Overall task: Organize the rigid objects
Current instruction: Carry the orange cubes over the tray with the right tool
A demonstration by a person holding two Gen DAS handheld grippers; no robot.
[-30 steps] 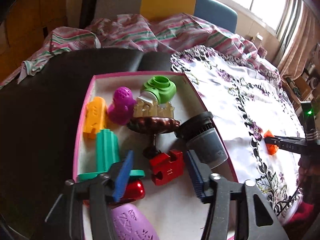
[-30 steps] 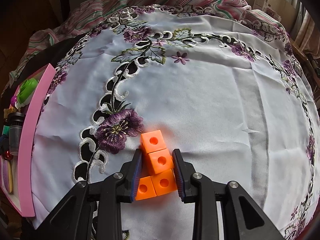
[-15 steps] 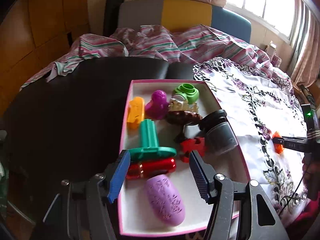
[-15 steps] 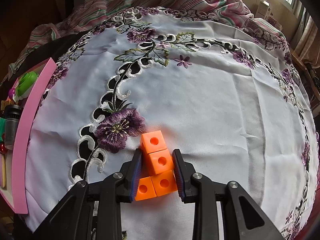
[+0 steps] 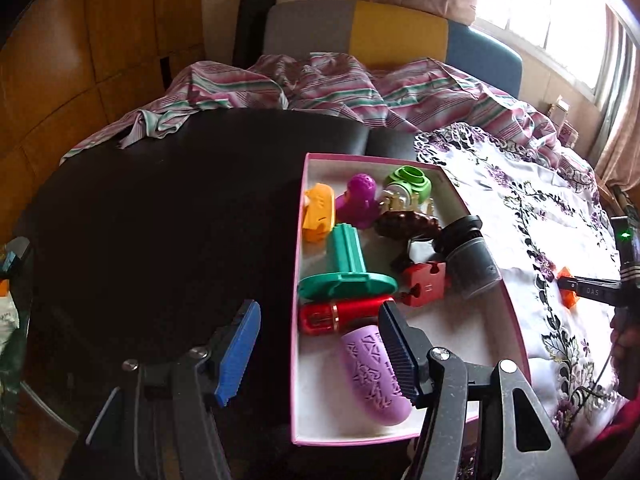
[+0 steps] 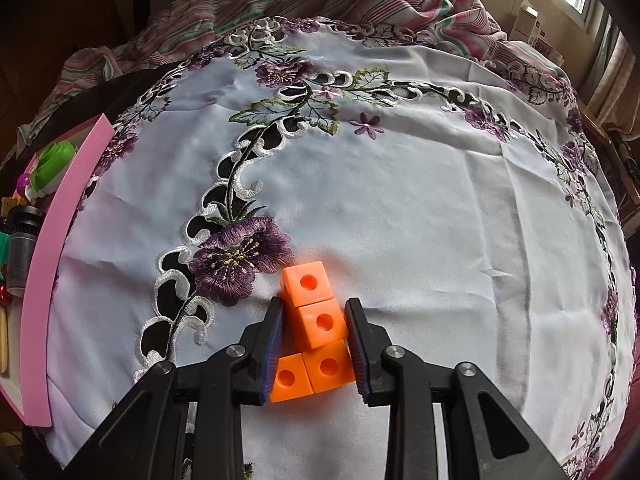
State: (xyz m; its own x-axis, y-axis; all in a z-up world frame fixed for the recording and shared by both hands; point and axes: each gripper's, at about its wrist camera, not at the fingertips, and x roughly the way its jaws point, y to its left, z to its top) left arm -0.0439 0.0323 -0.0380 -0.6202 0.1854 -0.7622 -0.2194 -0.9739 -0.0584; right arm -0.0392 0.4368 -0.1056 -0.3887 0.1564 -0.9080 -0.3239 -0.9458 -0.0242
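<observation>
The left gripper [image 5: 316,352] has pulled back from the pink-rimmed tray [image 5: 516,332], jaws wide; the right gripper [image 6: 314,344] stays clamped on the orange linked-cube block [image 6: 320,322].

Left gripper [image 5: 318,354] spread wide and empty, right gripper [image 6: 314,346] closed around something

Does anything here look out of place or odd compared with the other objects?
Yes. The orange block piece is the only object outside the pink tray: it sits on the embroidered cloth, gripped by the right gripper. The other objects lie jumbled in the tray, some overlapping. The left gripper is open and holds nothing.
</observation>
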